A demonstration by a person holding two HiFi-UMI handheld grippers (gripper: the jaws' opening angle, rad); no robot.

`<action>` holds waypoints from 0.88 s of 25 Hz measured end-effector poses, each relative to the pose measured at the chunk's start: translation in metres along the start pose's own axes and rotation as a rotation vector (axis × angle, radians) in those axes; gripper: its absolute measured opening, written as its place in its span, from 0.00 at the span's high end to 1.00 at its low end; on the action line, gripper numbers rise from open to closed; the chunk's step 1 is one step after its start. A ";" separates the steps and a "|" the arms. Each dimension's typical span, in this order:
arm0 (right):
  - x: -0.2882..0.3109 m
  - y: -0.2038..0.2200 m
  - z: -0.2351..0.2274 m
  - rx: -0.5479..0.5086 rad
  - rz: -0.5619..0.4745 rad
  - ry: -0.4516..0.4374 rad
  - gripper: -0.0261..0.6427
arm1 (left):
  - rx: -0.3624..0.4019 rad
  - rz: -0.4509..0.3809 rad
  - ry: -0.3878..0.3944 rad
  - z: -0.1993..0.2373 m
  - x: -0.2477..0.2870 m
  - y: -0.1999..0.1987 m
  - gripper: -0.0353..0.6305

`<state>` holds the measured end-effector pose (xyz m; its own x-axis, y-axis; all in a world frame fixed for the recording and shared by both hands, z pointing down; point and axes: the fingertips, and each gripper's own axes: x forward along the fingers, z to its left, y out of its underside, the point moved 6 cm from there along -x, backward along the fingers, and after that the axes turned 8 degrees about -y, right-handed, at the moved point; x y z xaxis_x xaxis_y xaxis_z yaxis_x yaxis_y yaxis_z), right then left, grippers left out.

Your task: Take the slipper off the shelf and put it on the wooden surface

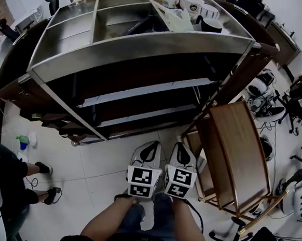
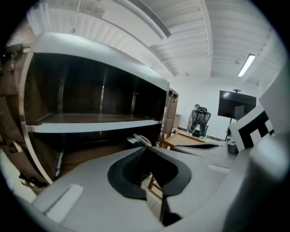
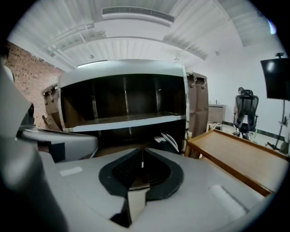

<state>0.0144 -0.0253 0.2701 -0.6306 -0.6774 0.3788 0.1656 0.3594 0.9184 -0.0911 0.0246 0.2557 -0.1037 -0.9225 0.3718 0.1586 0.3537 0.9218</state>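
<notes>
With the left claw (image 1: 150,144) and right claw (image 1: 183,145) both closed and empty, we should open one, reach low to the slipper (image 3: 170,141) at the shelf's (image 3: 122,121) right end, and pinch its edge firmly.

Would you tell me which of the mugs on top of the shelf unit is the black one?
The black mug, standing closest to the shelf unit's front right edge; the white mugs sit behind it.
</notes>
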 end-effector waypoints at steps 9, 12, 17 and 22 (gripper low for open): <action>-0.039 -0.069 0.093 -0.059 -0.106 -0.174 0.96 | -0.051 -0.093 -0.139 0.050 -0.093 -0.051 0.94; -0.053 -0.085 0.117 -0.080 -0.134 -0.234 0.96 | -0.066 -0.113 -0.158 0.055 -0.118 -0.057 0.94; -0.075 -0.099 0.153 -0.134 -0.146 -0.341 0.96 | -0.110 -0.141 -0.230 0.071 -0.157 -0.063 0.94; -0.092 -0.106 0.181 -0.192 -0.178 -0.421 0.96 | -0.110 -0.173 -0.285 0.086 -0.183 -0.073 0.94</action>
<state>-0.0823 0.1146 0.1169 -0.9068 -0.3852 0.1712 0.1391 0.1100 0.9841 -0.1687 0.1808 0.1296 -0.4059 -0.8815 0.2413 0.2182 0.1630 0.9622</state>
